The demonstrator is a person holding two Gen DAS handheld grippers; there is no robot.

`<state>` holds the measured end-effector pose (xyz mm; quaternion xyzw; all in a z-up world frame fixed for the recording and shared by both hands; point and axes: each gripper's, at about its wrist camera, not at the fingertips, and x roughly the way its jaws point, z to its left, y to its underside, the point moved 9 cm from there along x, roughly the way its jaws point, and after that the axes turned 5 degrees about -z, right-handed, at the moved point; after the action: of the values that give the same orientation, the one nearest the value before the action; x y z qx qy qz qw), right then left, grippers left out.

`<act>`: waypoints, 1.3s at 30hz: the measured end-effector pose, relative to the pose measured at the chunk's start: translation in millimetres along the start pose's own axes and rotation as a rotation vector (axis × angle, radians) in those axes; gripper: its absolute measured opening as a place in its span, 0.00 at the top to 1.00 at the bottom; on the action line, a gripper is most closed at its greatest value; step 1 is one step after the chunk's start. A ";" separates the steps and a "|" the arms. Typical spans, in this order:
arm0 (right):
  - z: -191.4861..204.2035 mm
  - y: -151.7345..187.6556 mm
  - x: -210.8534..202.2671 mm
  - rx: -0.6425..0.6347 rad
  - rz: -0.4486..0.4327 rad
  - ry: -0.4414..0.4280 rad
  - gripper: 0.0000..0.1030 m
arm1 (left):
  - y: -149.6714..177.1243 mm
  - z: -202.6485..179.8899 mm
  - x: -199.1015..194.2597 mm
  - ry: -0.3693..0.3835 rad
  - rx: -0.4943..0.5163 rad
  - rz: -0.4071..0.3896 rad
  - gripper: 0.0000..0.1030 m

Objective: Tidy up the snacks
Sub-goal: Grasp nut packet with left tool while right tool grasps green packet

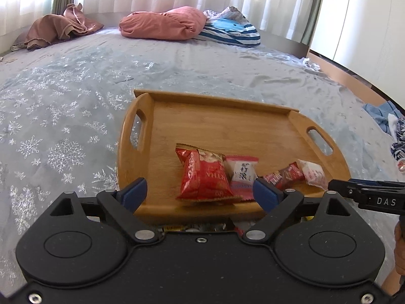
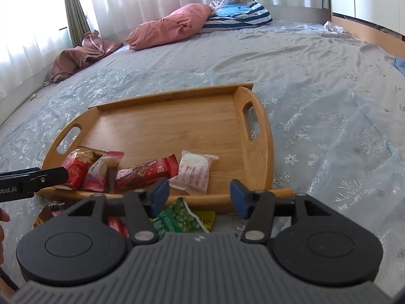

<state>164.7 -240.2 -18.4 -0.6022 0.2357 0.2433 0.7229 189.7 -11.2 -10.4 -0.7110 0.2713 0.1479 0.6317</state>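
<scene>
both grippers, left gripper (image 1: 200,192) and right gripper (image 2: 200,195), jaws wide, empty. risk: green packet (image 2: 181,217) under tray (image 2: 177,124) rim, a grab could tip it.

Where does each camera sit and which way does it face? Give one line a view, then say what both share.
Left wrist: sits on the left claw, low at the near edge of the wooden tray, facing across the bed toward the curtains; its own open blue fingers show, and the right claw's tip at the right edge.
Right wrist: sits on the right claw, same direction, further right; its open fingers show, and a green packet lies below them.
Shared: the tray, its four snacks, the pink pillow.
</scene>
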 end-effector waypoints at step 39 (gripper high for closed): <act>18.0 43.3 -29.8 -0.017 -0.146 0.038 0.01 | 56.6 28.2 -56.5 -0.026 0.027 -0.091 0.74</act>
<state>115.1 -217.7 -29.3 -0.6285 0.2027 0.1803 0.7290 115.3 24.6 -30.0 -0.7121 0.2324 0.1247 0.6506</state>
